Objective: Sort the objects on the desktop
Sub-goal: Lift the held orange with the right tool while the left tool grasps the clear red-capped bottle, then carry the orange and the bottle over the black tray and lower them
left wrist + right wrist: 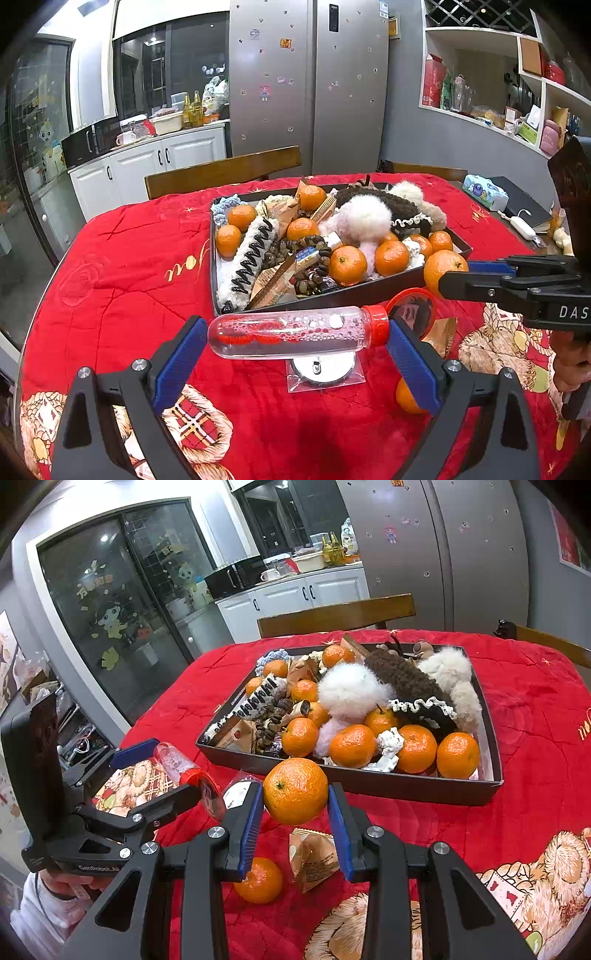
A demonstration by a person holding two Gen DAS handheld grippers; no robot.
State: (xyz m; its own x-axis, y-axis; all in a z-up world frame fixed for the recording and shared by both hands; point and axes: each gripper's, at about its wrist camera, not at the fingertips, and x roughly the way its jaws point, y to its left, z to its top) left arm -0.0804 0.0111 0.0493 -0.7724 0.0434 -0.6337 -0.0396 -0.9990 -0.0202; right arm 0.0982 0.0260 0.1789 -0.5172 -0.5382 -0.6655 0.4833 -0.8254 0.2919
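Both tilted downward, left gripper (297, 338) clamps the bottle (295, 331) endwise; right gripper (295, 805) grasps a mandarin (295, 791).

Left tongs (297, 345): two black triangular arms with cut-out windows, each ending in a ribbed blue pad (181, 363) and fixed by silver round-headed screws (139, 364). Seen from the right wrist view, their black body carries a tall dark block on top and white lettering, "GenRobot.AI", along its lower edge. Right tongs (295, 797): the same build, black arms, blue ribbed pads (340, 830), silver screws (373, 831); white letters "DAS" show on the side in the left wrist view. The person wears a white sleeve (40, 919) below the left tongs.
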